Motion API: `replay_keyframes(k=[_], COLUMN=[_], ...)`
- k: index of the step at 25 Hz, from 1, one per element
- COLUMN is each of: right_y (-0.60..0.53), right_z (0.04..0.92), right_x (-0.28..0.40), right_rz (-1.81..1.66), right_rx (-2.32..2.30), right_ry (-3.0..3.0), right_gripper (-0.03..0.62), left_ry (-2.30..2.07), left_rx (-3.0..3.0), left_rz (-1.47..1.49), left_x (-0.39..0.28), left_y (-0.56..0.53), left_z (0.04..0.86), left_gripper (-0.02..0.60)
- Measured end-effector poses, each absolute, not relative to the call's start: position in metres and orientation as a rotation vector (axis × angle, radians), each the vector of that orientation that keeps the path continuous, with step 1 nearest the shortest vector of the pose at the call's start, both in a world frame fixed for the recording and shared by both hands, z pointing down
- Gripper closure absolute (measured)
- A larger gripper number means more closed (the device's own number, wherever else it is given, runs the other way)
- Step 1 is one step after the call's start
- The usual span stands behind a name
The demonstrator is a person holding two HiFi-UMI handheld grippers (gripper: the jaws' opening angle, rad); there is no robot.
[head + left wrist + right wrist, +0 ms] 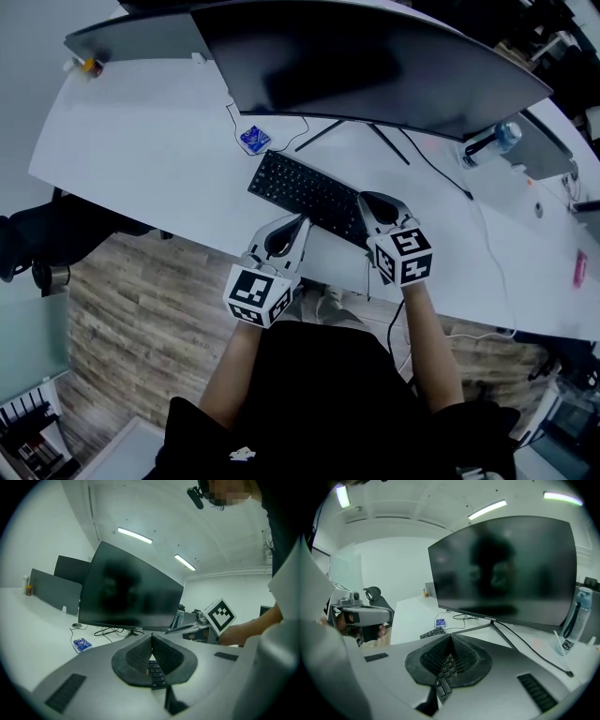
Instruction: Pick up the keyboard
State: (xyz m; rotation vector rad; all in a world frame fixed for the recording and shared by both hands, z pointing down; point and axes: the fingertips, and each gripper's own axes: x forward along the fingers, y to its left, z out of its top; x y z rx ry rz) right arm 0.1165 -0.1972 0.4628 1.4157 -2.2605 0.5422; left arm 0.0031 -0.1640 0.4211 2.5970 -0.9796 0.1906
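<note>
Nearest, two forearms [427,328] are seen from above, each hand carrying a gripper topped by a marker cube [257,294]. The left gripper [300,223] is held with its jaws pressed together and nothing between them. Its tip is poised at the near long edge of the keyboard [305,187], and whether it touches cannot be told. The right gripper [367,201] is likewise closed and empty, and is laid over the keyboard's right end. Both are angled downward, seemingly so that the keyboard can be taken at two points and lifted level. The jaws would probably have to be opened first. Just ahead of and beneath both tips, the black keyboard is lying flat on the white desk [150,141], set at a slant to the desk's edge and untouched by any grip. A little beyond the left gripper's tip, a small blue packet [254,139] and a thin looped cable [292,142] are found past the keyboard's far corner. Farther ahead of both grippers, a wide dark monitor [375,66] is raised on a thin-legged stand [323,134], its screen overhanging the space behind the keyboard. Well beyond the right gripper and to its right, a bottle [494,141] is seen.
</note>
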Motion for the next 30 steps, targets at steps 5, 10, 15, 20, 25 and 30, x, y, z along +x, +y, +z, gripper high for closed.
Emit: replay_keyframes(k=[5,10,15,20,25,30], right_y=[-0.211,-0.219,-0.228,-0.237,-0.246,-0.255], right_z=[0.483,0.505,0.522,0.545,0.565,0.585], right_x=[0.116,0.113,0.113,0.109,0.11,0.108], right_rz=[0.53,0.514,0.485,0.433,0.389,0.364], right_rx=[1.377,1.312,1.26,1.205,1.146,1.084], right_ry=[-2.208,-2.16,-2.118,-2.071,-2.026,-1.975], right_gripper=[0.589,0.589,0.589,0.589,0.589,0.589], left_ry=[-0.963,-0.938,-0.923,-0.938,-0.951,-0.964], left_rx=[2.569,2.529,2.503,2.471,2.443,2.408], left_rz=[0.213,0.246,0.268,0.289,0.292,0.286], left_x=[0.0,-0.002,-0.004,-0.016,-0.021,-0.022], left_y=[-0.169,-0.166,-0.165,-0.163,-0.159,-0.155], left_z=[0.44,0.462,0.478,0.496,0.506,0.517], left_gripper=[0.572,0.572,0.572,0.572,0.572,0.572])
